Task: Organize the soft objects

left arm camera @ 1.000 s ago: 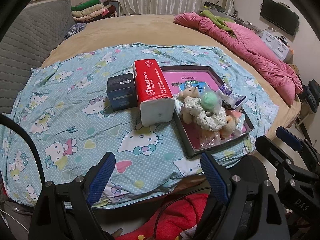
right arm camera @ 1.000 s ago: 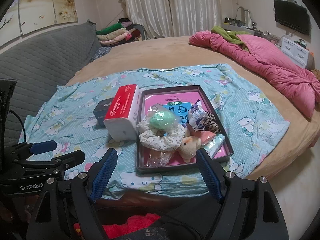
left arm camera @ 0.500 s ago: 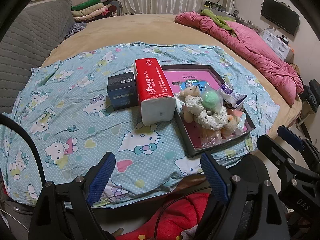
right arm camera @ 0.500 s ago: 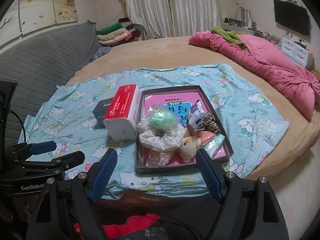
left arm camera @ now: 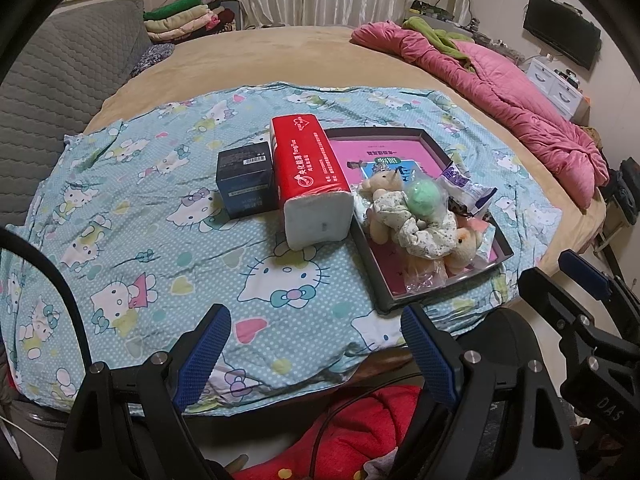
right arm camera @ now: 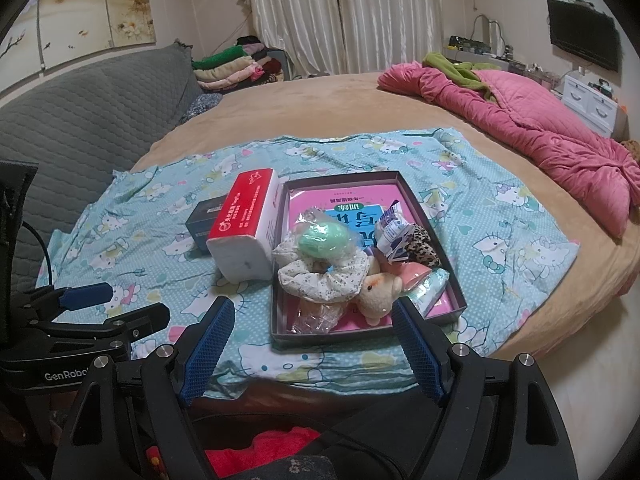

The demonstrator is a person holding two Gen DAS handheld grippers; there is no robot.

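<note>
Nothing is shifting since the earlier frames: both tools are staying where they were, at the near edge of the bed, with every object lying as before. Left tool (left arm camera: 314,346) is hanging with its blue pads spread wide and nothing between them, just above the cartoon-print sheet (left arm camera: 160,216). Right tool (right arm camera: 312,342) is likewise standing wide open and gripping nothing, its pads sitting low in front of the dark tray (right arm camera: 280,280). Soft things are lying heaped in that tray: a floral scrunchie (right arm camera: 324,280), a green ball in clear wrap (right arm camera: 324,238), a small plush toy (right arm camera: 378,288), a leopard-print piece (right arm camera: 420,246) and a white packet (right arm camera: 394,236), all resting on a pink book (right arm camera: 344,204). Just left of the tray a red tissue pack (right arm camera: 246,216) is lying on the sheet, touching a dark blue box (right arm camera: 204,218) on its far side. Beyond, a pink quilt (right arm camera: 520,120) is lying bunched across the bed.
</note>
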